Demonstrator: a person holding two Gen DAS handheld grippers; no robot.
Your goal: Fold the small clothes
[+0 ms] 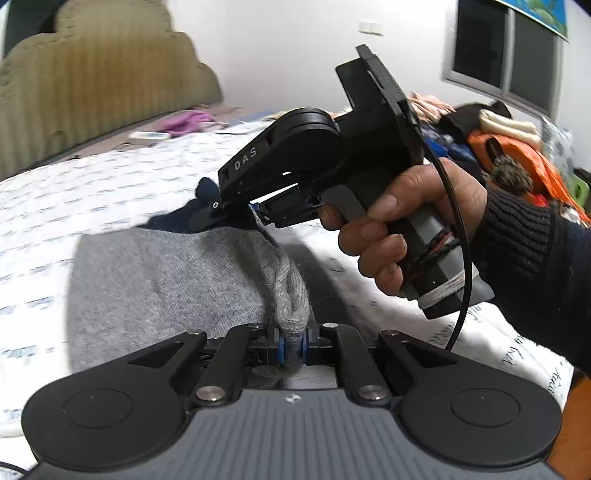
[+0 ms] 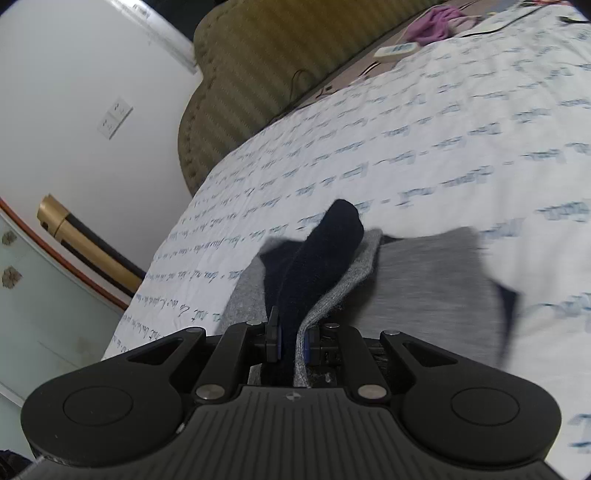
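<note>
A bed (image 1: 74,192) fills most of both views, covered by a white quilt (image 2: 443,129) printed with rows of small blue handwriting. Behind it stands a padded olive headboard (image 1: 92,74) with a scalloped top, against a white wall.

On the quilt lies a small grey knitted garment (image 1: 155,280) with a dark navy part (image 2: 325,254) showing at one end. It sits in the middle of the bed, partly lifted between the two grippers.

The left gripper (image 1: 294,345) is at the near edge of the garment. Its blue-padded fingers (image 1: 281,345) are pressed tight on a bunched grey corner.

The right gripper (image 2: 291,341) holds the far end, its jaws pinching the navy part and a grey edge together. In the left wrist view it appears as a black tool held by the person's right hand (image 1: 399,236), in a dark ribbed sleeve, with a thin black cable looping from the handle.

A heap of mixed clothes (image 1: 491,140), orange, cream and black, lies on the far side of the bed under a dark window (image 1: 506,55). Near the headboard are a purple cloth (image 2: 436,22) and a white remote control (image 2: 395,50).
</note>
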